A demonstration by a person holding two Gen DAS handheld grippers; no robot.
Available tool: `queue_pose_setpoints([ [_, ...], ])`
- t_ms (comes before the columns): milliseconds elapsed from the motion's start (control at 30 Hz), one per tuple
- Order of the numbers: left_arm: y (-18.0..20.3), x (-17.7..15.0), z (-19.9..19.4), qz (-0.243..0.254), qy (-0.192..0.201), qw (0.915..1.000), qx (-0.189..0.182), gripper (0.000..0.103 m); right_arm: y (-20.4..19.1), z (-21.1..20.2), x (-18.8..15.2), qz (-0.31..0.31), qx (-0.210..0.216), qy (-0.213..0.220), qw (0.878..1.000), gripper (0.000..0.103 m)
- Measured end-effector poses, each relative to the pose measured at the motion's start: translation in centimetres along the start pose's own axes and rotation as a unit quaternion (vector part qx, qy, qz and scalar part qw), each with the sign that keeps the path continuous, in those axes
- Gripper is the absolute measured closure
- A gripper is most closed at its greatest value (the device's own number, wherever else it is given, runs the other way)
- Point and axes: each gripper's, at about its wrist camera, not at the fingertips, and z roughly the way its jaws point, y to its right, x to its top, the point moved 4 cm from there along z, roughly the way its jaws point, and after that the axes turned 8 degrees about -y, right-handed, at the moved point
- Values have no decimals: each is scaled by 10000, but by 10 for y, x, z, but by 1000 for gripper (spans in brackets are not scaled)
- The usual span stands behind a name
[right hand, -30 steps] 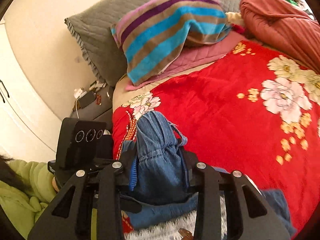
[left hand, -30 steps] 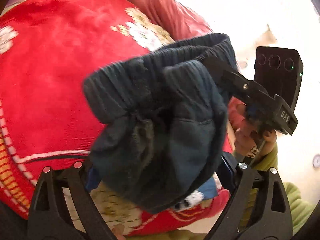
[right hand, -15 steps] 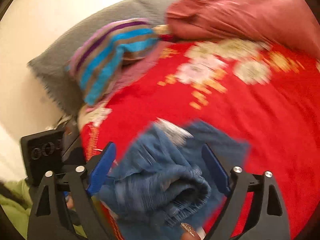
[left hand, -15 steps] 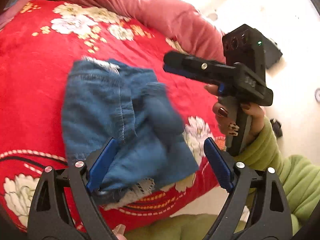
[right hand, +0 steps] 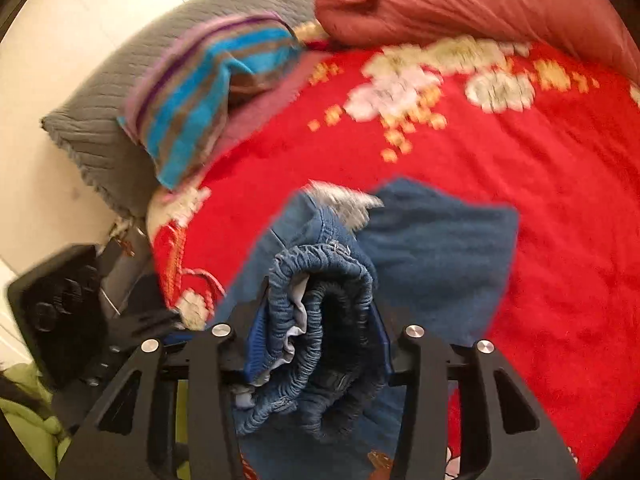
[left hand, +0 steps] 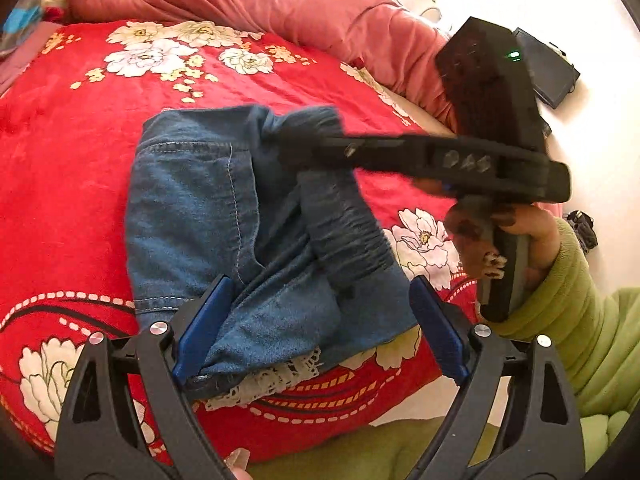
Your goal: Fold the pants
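Observation:
Small blue denim pants (left hand: 192, 208) lie crumpled on the red floral blanket (left hand: 60, 160), a white lace hem (left hand: 272, 380) at the near edge. My left gripper (left hand: 320, 328) is open, its blue pads wide on either side of the fabric's near end. In the left wrist view my right gripper (left hand: 296, 148) reaches in from the right and holds up a fold of the elastic waistband (left hand: 344, 232). In the right wrist view the right gripper (right hand: 318, 320) has its jaws closing, with the bunched waistband (right hand: 320, 300) filling the gap and the pads pressing on it.
A rolled pink quilt (left hand: 280, 0) lies along the far side of the bed. A striped pillow (right hand: 208, 92) rests on a grey pillow (right hand: 100, 120) at the head. A hand in a green sleeve (left hand: 560, 280) holds the right gripper over the bed's edge.
The pants hung bunched between both grippers; now they lie on the blanket. The left jaws have let go. The right jaws opened wide, then closed again on the waistband.

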Motion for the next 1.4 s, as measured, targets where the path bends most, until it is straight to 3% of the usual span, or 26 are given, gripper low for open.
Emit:
queue_pose_setpoints([
  [100,0,0,0,6,5,10000,-33,21,17,6,-2,130,-273,-135,9995,62],
  [300,-1,-3,-3,-21,11,10000,-38,21,45,11,-18,736,-20,-238,9970,41],
  [433,1,-3,-6,-21,33,10000,57,20,34,-12,-18,503,-246,7,9984,24],
  [533,0,-4,-12,-72,108,9999,90,14,28,-28,-16,328,-427,253,9982,15],
  [733,-17,0,-46,-379,568,9970,363,10,9,-58,-30,-229,-906,561,9940,11],
  [900,-52,10,-71,-997,873,9872,883,10,-26,-67,-52,-927,-883,550,9902,11],
  [933,-59,13,-72,-1088,863,9852,1004,17,-35,-66,-57,-1106,-824,505,9892,11],
  [967,-63,17,-73,-1119,849,9845,1047,33,-44,-66,-60,-1261,-801,473,9876,11],
  [1033,-67,26,-68,-1112,720,9855,1061,54,-67,-60,-71,-1788,-839,383,9795,11],
  [1133,-66,39,-51,-1011,371,9898,934,66,-96,-46,-83,-2468,-953,216,9641,13],
  [1167,-66,44,-44,-966,287,9904,951,66,-103,-41,-85,-2634,-955,143,9598,16],
  [1233,-65,50,-36,-860,158,9915,958,66,-116,-27,-87,-2904,-855,-19,9531,34],
  [1400,-72,60,-7,-825,-239,9920,928,66,-133,1,-76,-3394,-701,-178,9379,55],
])
